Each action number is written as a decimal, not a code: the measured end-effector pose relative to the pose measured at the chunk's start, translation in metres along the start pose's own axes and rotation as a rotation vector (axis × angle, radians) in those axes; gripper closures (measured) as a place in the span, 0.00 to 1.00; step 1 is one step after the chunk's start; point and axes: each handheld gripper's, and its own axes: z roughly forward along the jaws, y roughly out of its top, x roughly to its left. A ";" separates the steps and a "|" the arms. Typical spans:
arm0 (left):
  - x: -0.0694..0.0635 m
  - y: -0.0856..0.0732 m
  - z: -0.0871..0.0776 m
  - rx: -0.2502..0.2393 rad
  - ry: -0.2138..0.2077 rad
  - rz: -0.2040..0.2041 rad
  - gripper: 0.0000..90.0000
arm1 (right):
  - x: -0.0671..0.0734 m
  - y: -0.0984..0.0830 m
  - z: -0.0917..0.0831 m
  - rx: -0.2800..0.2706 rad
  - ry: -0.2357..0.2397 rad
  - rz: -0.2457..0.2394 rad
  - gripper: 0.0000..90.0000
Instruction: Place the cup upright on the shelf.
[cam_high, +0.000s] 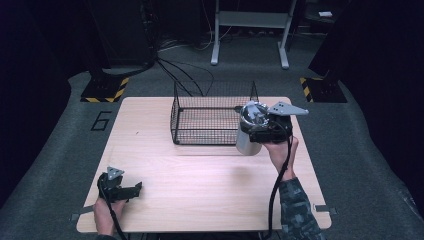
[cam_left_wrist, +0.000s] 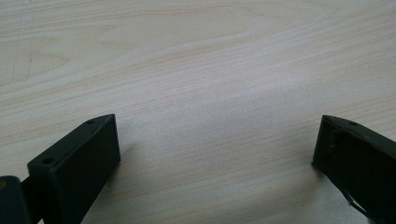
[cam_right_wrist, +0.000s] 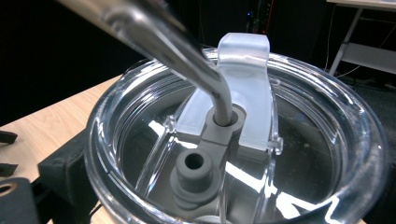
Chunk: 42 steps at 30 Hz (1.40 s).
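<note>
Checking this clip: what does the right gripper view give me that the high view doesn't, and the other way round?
Right gripper view: close detail of the tumbler's clear lid, the bent metal straw in its grey grommet, and a second grey plug.
High view: the wire basket just left of the tumbler, the right gripper gripping it, and the left gripper low at the table's near left.
Both: the tumbler and the wooden table.

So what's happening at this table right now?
A person holds a gripper in each hand. The right gripper clasps a tumbler with a clear lid and metal straw, holding it by the right side of a wire basket. The left gripper rests low over the bare wooden table, jaws apart, holding nothing.
</note>
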 end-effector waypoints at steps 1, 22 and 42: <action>0.000 0.000 0.000 -0.001 -0.001 -0.003 0.00 | 0.000 0.002 0.001 0.001 0.001 0.000 0.04; 0.000 0.000 0.000 0.004 0.000 0.006 0.00 | -0.007 0.035 0.014 -0.009 0.007 -0.024 0.04; 0.001 0.000 -0.001 0.011 -0.004 0.009 0.00 | -0.015 0.055 0.042 -0.010 0.009 0.001 0.04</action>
